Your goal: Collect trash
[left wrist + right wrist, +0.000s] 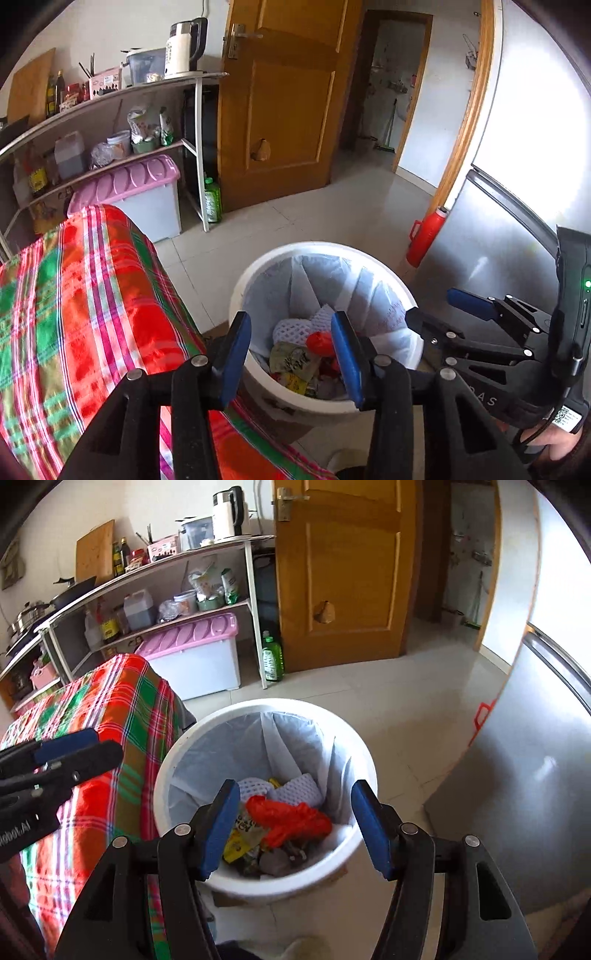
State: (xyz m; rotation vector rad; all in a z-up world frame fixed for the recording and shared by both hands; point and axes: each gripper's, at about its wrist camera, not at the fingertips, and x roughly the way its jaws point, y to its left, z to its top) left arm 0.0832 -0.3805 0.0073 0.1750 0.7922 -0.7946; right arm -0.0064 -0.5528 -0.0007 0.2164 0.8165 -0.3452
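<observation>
A white trash bin (258, 273) with a pale liner stands on the tiled floor beside the table; it also shows in the right wrist view (173, 753). Inside lie a red plastic bag (291, 819), white foam netting (299, 792) and yellow-green wrappers (291, 360). My left gripper (291, 358) is open and empty above the bin's near rim. My right gripper (295, 827) is open and empty above the bin. The right gripper also shows in the left wrist view (439, 314), to the right of the bin. The left gripper shows in the right wrist view (79, 749) over the table.
A table with a red and green plaid cloth (74, 314) stands left of the bin. Behind are a pink-lidded storage box (140, 199), a shelf unit (110, 99) with bottles and a kettle, a green bottle (213, 201), a wooden door (280, 103), a red thermos (424, 236) and a steel fridge (498, 240).
</observation>
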